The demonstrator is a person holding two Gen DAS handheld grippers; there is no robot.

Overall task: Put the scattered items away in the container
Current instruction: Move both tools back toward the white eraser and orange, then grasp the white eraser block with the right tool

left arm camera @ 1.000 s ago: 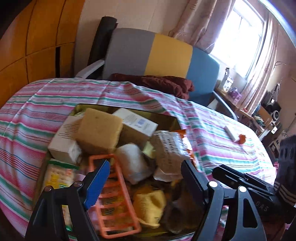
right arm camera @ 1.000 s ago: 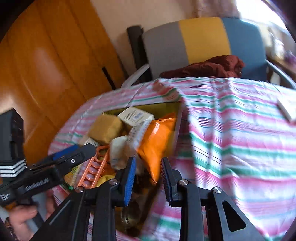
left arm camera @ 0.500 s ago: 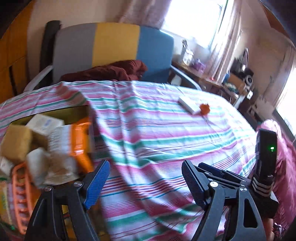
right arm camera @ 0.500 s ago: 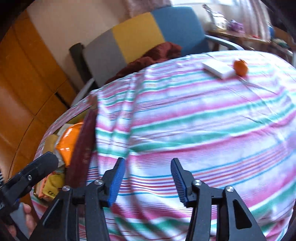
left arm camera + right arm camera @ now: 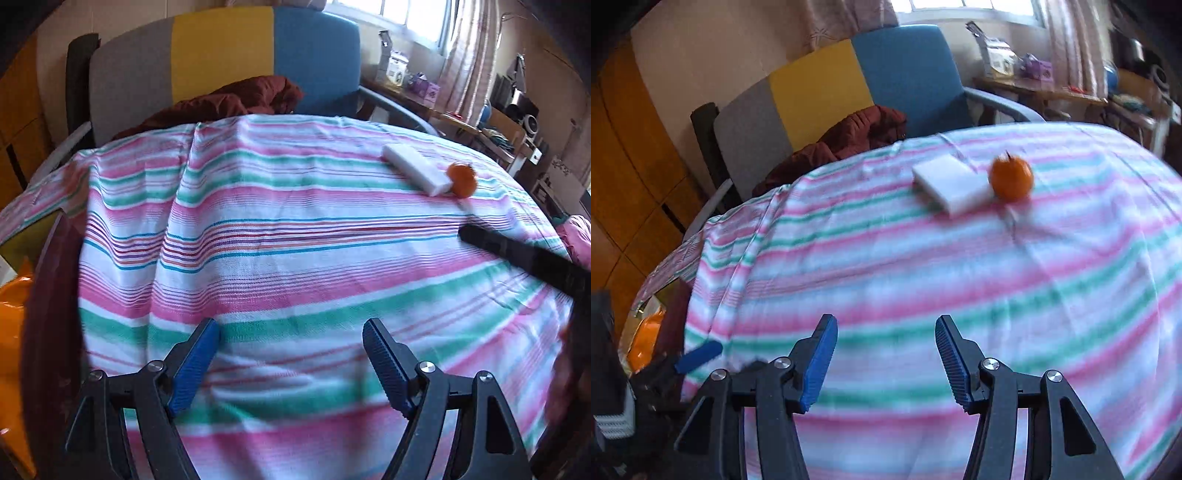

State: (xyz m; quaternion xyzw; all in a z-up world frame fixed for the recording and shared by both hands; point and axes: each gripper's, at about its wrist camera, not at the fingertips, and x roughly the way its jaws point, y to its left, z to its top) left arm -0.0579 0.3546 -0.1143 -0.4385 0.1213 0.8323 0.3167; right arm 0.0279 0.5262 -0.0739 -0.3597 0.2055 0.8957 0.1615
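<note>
A white flat block [image 5: 415, 168] and a small orange fruit [image 5: 461, 179] lie side by side on the striped cloth at the far right; they also show in the right wrist view, the block [image 5: 951, 184] left of the fruit [image 5: 1012, 178]. The container's dark wall [image 5: 51, 314] is at the left edge, with an orange packet [image 5: 9, 306] inside. My left gripper [image 5: 291, 362] is open and empty over the cloth. My right gripper [image 5: 886, 362] is open and empty, well short of the block and fruit.
A chair [image 5: 849, 85] with grey, yellow and blue panels holds a dark red garment [image 5: 846, 144] behind the table. A cluttered side table [image 5: 1034, 77] stands under the window at the right. The other gripper's black arm [image 5: 524, 258] crosses the right side.
Both grippers have swung right, away from the filled container toward the white block and orange fruit. The right gripper's jaws have opened wider. The container has slid to the left edge of both views.
</note>
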